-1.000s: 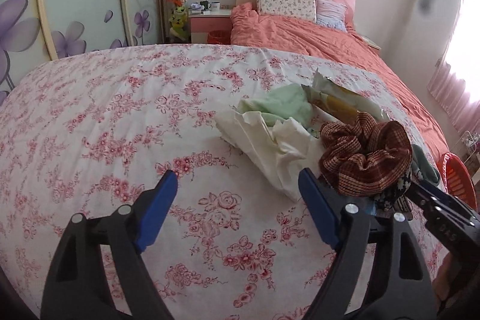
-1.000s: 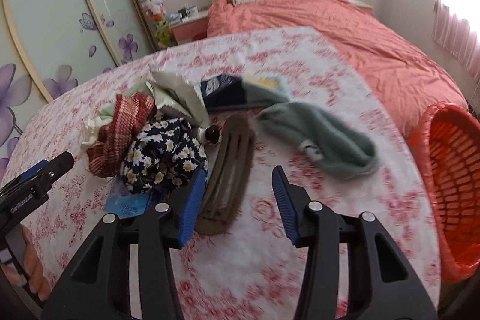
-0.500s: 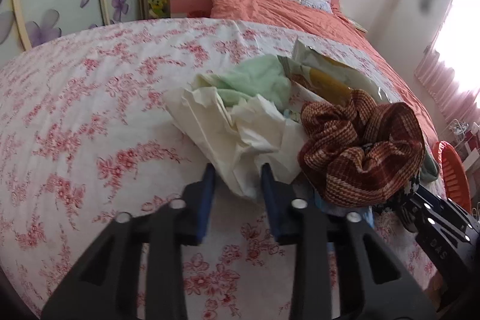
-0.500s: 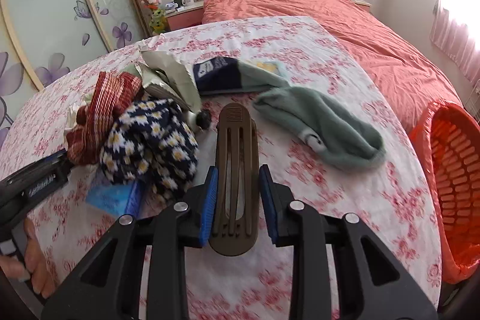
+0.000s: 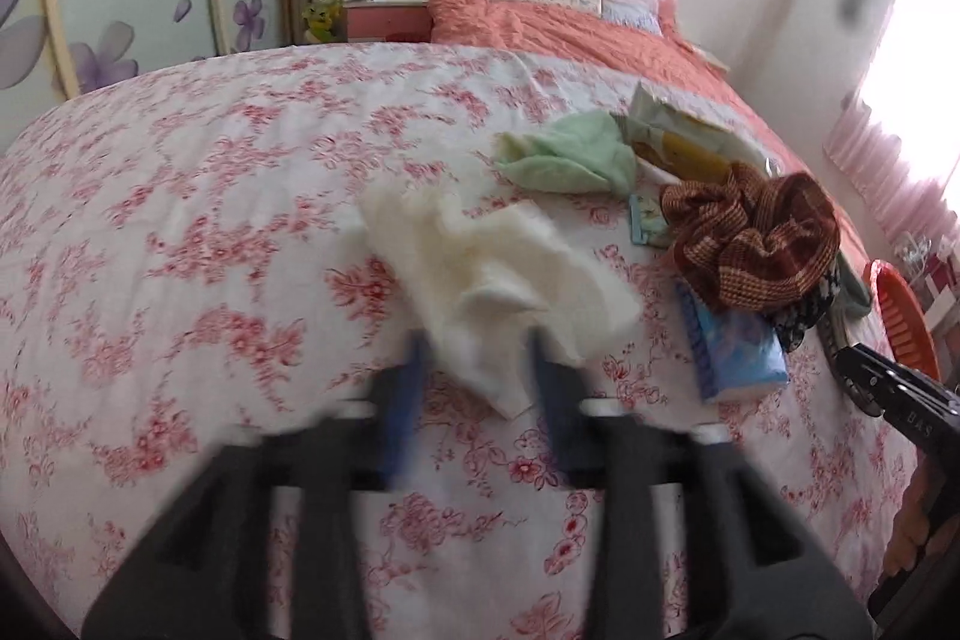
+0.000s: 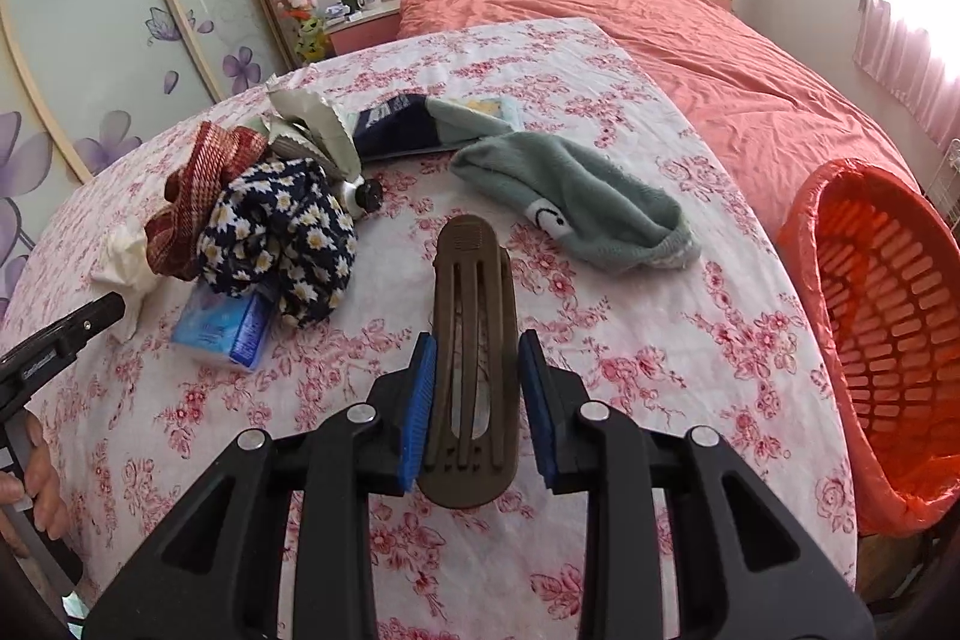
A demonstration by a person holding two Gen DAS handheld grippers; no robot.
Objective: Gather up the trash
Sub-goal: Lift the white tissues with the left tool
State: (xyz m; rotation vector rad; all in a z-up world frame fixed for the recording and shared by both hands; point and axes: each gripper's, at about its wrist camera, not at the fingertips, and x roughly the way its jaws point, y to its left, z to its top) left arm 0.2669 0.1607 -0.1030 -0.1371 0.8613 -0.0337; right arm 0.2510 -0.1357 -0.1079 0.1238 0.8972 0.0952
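The right hand-held gripper (image 6: 477, 400) clamps the stiff brown clip (image 6: 474, 346) near its base, while the left hand-held gripper (image 5: 474, 388), jaws opening, straddles the soft, light crumpled tissue (image 5: 492, 268) lying mid-bed, best pinched at its bunched near edge.

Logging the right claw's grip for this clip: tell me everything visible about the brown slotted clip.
The brown slotted plastic hair clip is long and flat, rounded at both ends, with lengthwise slots. It points away from the camera over the floral cloth. The right claw has its blue pads against both long edges near the clip's near end. Nothing else touches it.
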